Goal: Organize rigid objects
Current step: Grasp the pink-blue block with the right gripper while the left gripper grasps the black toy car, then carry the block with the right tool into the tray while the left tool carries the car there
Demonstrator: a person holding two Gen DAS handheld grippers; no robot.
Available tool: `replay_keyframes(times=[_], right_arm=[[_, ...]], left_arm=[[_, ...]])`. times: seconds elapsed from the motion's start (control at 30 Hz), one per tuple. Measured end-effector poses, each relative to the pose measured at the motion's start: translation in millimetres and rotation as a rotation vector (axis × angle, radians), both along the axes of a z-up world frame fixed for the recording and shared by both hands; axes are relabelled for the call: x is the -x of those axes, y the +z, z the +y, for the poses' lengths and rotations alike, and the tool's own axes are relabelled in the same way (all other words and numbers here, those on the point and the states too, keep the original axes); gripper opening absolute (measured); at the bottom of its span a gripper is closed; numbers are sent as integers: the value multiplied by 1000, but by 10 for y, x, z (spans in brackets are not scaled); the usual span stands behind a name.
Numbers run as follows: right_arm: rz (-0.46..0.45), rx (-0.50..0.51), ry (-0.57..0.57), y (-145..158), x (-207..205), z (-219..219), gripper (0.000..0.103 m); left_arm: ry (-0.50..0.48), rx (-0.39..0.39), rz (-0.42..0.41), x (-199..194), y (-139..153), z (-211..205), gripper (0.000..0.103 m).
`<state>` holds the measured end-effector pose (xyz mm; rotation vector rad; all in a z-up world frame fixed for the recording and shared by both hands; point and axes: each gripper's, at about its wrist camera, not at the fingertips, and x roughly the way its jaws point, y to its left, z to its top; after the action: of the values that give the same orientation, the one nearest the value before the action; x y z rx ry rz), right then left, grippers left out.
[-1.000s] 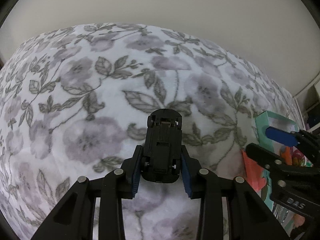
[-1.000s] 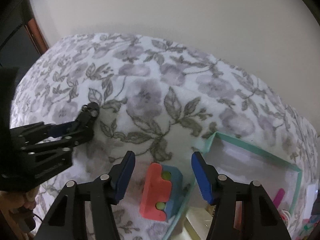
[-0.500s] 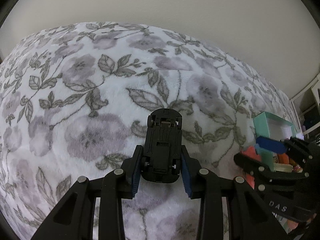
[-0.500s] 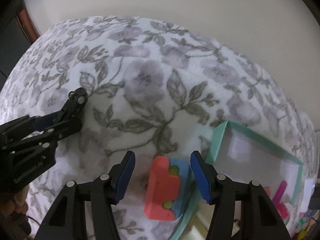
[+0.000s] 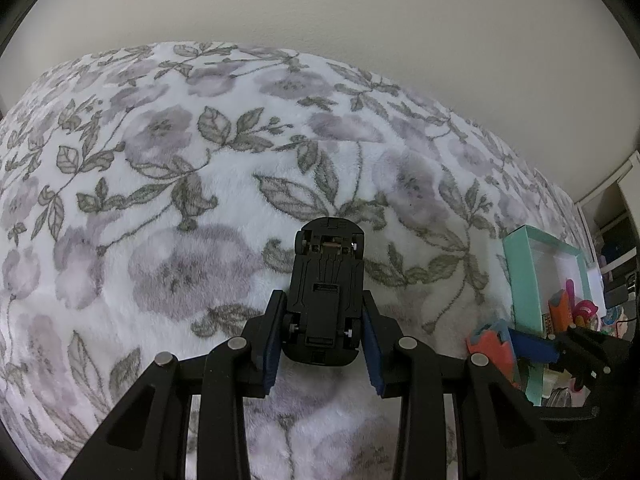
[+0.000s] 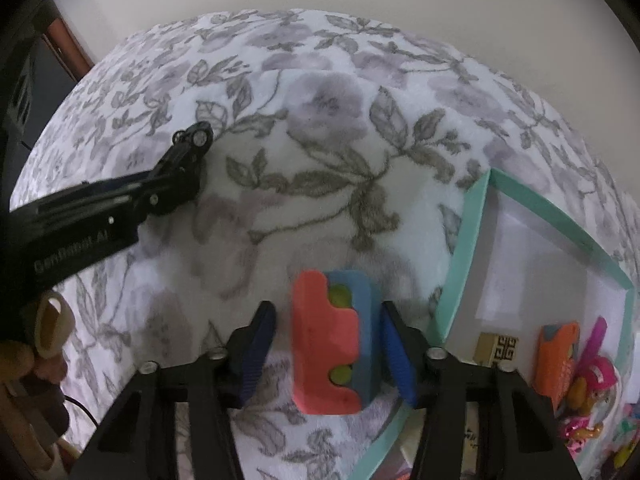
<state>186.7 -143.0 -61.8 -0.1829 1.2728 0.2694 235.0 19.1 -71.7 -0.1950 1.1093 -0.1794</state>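
Floral blanket (image 5: 200, 184), plain cream wall (image 5: 360, 12)

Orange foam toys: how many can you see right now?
2. One orange-and-blue toy sits on the blanket between the right gripper's closing jaws; another lies inside the green box. More may be hidden among the clutter there.

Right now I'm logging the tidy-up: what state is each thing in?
Black toy car: gripped underside-up in left gripper.
Red-and-blue block: on the blanket, between right gripper jaws, which are closing.
Teal box: open, toys inside.
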Motion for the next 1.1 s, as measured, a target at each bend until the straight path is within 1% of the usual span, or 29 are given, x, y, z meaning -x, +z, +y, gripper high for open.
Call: replay_keyframes(times=[0.03, 0.2, 0.27, 0.37, 0.53, 0.63, 0.73, 0.93, 0.97, 1.1], right_arm=[[-5, 8, -1, 1, 26, -5, 45], [-7, 12, -8, -13, 192, 13, 45], [-5, -3, -11, 13, 262, 29, 45], [-6, -28, -26, 89, 359, 26, 45], [-28, -52, -39, 321, 602, -8, 45], [-47, -64, -46, 506, 706, -49, 45], [-70, -87, -61, 616, 746, -131, 45], [-122, -111, -108, 944, 1002, -323, 45], [-129, -111, -116, 970, 1039, -359, 45], [-157, -131, -153, 1128, 1249, -539, 45]], left_arm=[[1, -2, 0, 4, 2, -4, 37], [10, -2, 14, 45, 17, -4, 36], [16, 1, 24, 75, 37, 13, 35], [25, 1, 40, 127, 85, 27, 35], [36, 4, 62, 252, 210, 56, 35], [36, 2, 43, 362, 438, 38, 35], [33, 0, 8, 485, 691, -17, 35], [1, 7, -56, 837, 1166, -284, 35], [-3, 10, -61, 838, 1201, -320, 35], [-34, 26, -96, 1107, 1409, -566, 35]])
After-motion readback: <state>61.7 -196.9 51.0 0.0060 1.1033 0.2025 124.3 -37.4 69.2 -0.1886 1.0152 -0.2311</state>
